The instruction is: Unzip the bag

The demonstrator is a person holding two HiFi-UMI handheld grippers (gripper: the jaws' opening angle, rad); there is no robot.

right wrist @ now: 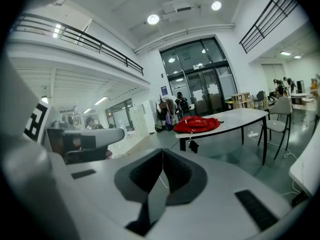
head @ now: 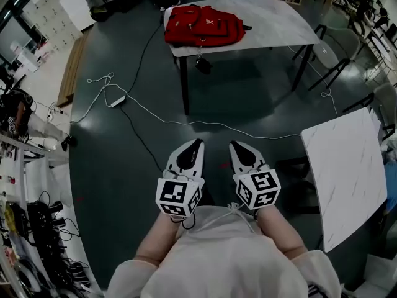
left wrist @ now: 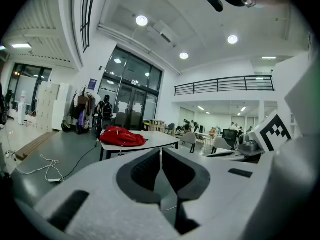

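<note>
Lying at 12 o'clock, well apart from grippers: red backpack [head: 203, 25] on white table [head: 273, 17]. Probably soft, floppy, light-ish; fabric best pinned beside zipper while pull gets pinched. Left gripper [head: 197, 143], right gripper [head: 235, 145]: jaws pressed together, nothing held. White cable [head: 205, 124] strung across floor between, second table [head: 347, 166] at 3 o'clock.

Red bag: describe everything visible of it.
The red bag is a soft fabric backpack lying flat on the left end of a white table. Stitched pocket panels show on top, and a small dark piece dangles below the table edge. Only the table touches it. Whether it is zipped is too small to tell.
</note>
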